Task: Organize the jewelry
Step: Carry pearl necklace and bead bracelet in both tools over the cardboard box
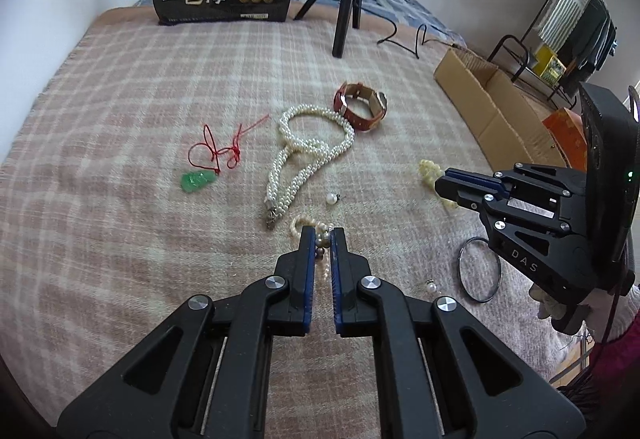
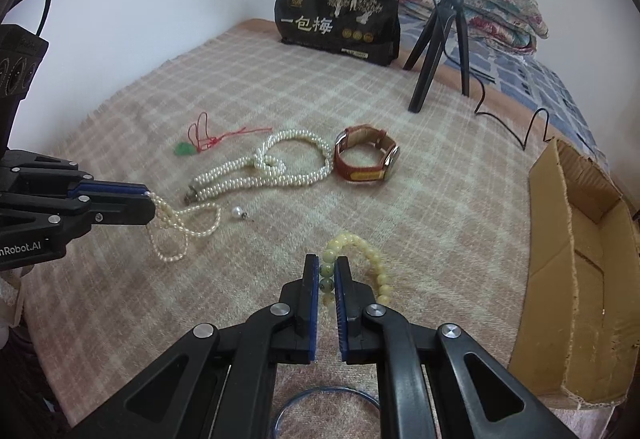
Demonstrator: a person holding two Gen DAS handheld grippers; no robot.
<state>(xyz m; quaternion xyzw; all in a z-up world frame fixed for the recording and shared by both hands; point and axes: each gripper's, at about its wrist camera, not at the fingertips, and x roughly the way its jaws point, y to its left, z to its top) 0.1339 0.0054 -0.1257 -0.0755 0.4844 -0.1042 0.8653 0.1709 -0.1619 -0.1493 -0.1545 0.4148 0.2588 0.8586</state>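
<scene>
My left gripper is shut on a thin pearl strand, whose loops trail on the blanket in the right wrist view. My right gripper is shut on a yellow bead bracelet, also seen beside its fingers in the left wrist view. A thick pearl necklace lies mid-blanket, with a red-strap watch behind it and a green jade pendant on red cord to the left. A loose pearl earring lies near the strand.
An open cardboard box stands at the right edge of the bed. A black snack bag and a ring-light tripod with its cable stand at the back. A dark thin bangle and a second pearl earring lie near the right.
</scene>
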